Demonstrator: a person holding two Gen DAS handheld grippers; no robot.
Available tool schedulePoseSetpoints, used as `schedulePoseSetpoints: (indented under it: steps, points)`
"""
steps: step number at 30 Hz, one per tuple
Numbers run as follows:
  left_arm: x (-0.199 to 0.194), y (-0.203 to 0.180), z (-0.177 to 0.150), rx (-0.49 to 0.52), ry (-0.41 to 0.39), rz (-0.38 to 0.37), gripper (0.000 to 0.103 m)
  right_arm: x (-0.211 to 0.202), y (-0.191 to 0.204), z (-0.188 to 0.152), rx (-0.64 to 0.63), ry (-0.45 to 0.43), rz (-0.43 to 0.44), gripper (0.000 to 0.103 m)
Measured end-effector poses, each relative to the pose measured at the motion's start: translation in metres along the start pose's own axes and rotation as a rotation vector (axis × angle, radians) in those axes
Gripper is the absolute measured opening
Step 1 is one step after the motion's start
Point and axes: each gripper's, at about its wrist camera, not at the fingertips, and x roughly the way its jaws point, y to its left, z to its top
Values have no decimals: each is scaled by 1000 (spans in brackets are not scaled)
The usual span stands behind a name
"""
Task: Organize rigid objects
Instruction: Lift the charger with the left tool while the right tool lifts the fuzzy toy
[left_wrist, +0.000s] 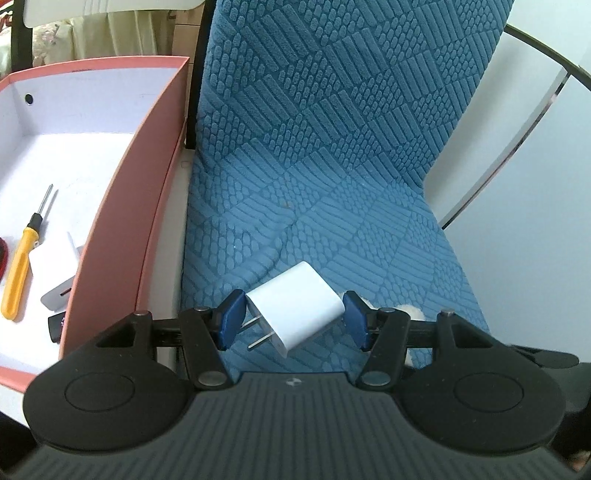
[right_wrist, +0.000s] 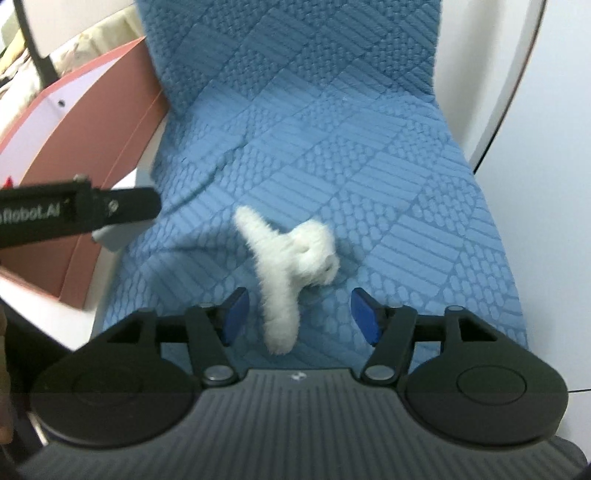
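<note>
Blue quilted fabric (left_wrist: 332, 155) covers a chair seat and backrest, and on the seat lies a white plug-in charger (left_wrist: 295, 308), the landmark for what follows. Its two metal prongs point toward the left pad, and its body runs roughly crosswise in the gap of the left gripper (left_wrist: 293, 319). Both blue pads flank the charger; whether they press on its sides or merely touch cannot be told. This gripper points steeply down at the seat, and its hand is the nearer one to the charger.

Right of the charger, a fluffy white hair claw clip (right_wrist: 291, 269) rests on the same fabric. The right gripper (right_wrist: 299, 314) hangs over it with jaws parted and empty; the clip's long fuzzy arm reaches down into the gap, touching neither pad. That gripper also tilts steeply downward.

Left of the charger stands a pink box (left_wrist: 122, 218) with a white interior, already holding a yellow-handled screwdriver (left_wrist: 22, 266) and another white adapter (left_wrist: 61, 275). The likely next move carries the charger leftward into it.
</note>
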Motion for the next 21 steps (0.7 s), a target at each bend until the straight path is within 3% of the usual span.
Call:
schedulePoseSetpoints:
  steps: [21]
  points:
    - [34,-3,-1,4,73,19,63,27,-5,13,-67,-68,44,59]
